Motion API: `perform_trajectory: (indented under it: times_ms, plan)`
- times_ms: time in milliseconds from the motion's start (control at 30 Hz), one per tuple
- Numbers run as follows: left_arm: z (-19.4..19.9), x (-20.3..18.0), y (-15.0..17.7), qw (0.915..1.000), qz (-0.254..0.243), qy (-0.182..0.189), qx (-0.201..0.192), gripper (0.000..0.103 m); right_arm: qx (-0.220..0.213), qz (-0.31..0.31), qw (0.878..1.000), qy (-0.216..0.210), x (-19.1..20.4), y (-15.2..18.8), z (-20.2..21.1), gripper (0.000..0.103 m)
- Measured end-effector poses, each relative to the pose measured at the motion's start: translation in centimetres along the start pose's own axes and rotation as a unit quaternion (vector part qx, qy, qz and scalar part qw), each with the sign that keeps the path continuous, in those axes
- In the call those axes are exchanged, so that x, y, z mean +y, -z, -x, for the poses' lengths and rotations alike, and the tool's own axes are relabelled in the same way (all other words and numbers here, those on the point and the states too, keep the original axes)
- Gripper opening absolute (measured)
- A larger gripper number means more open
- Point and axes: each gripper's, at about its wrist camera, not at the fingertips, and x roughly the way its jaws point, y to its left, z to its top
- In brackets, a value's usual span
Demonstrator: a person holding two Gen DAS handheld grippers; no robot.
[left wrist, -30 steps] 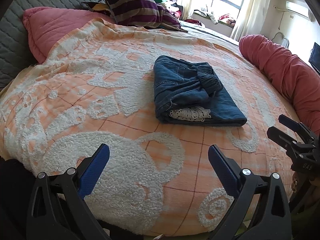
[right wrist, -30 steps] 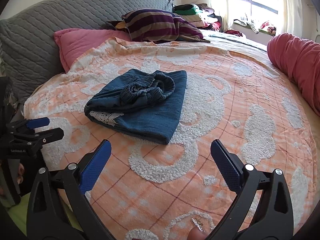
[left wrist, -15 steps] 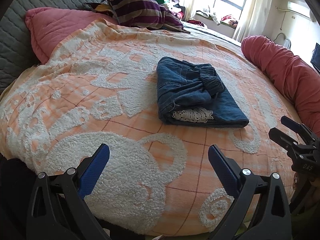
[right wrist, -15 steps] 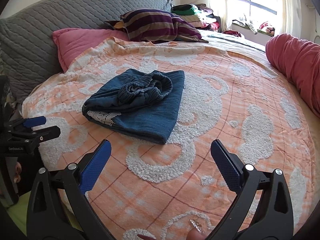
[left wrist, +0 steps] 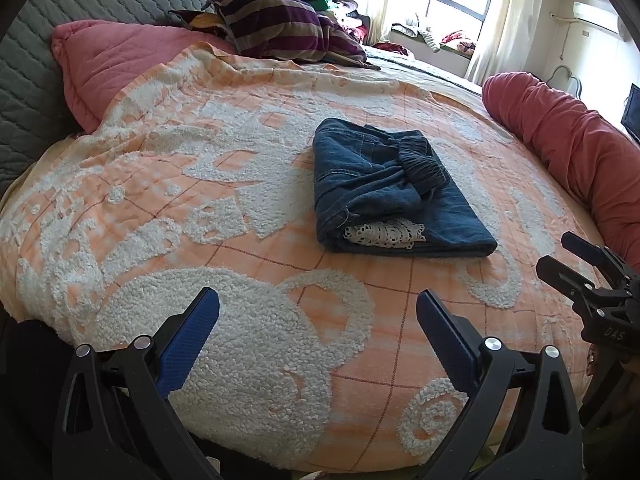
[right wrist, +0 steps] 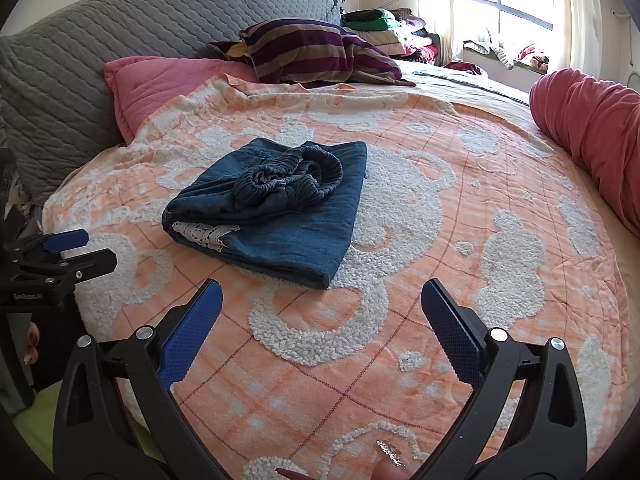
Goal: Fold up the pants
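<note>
we hold both grippers low at the near edge of the bed, neither touching anything. the left gripper (left wrist: 318, 312) has its jaws spread wide and empty, the blue pads apart over the orange and white bedspread (left wrist: 168, 184). the right gripper (right wrist: 322, 304) stands the same way, jaws wide and holding nothing; in the left view it shows at the right edge, and there too its fingers are parted. the pants (left wrist: 384, 184), dark blue denim, lie folded into a compact rectangle near the middle of the bedspread, well apart from both grippers, with the gathered waistband bunched on top and a strip of white lace (left wrist: 382, 233) peeping out at the near end. behind them a pink pillow (left wrist: 120, 64) leans on the grey quilted headboard (right wrist: 120, 40), a striped cushion (right wrist: 308, 50) beside it, and a red bolster (left wrist: 568, 136) runs along the right.
</note>
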Motion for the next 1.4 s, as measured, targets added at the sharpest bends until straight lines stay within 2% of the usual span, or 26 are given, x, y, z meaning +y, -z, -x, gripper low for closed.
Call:
perform_trajectory:
  times_ms: [1400]
  plan:
    - [-0.52,0.08,-0.07,0.9997,-0.002,-0.017,0.014,0.098,0.004,-0.004,1.0,0.008,-0.61,0.21,-0.11,0.094]
